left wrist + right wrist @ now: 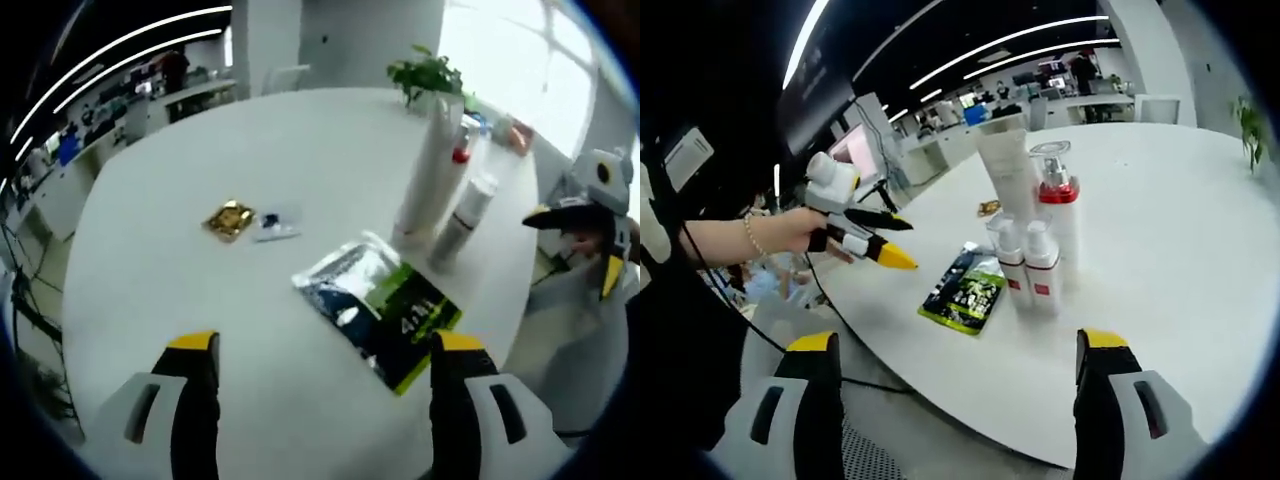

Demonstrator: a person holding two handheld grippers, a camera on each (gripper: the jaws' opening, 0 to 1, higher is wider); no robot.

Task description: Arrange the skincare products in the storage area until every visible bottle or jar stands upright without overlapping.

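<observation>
Both grippers, left (320,385) and right (960,385), gape wide, holding nothing; bottles (1032,262) stand upright on the bench (150,260) beside a flat sachet (385,305).

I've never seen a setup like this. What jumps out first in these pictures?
A cluster of upright skincare bottles stands on the big round white table, the tallest with a red collar. Beside them lies a flat green-and-black sachet. The left gripper, yellow-tipped and open, is held in a person's hand beyond the table's edge.
</observation>
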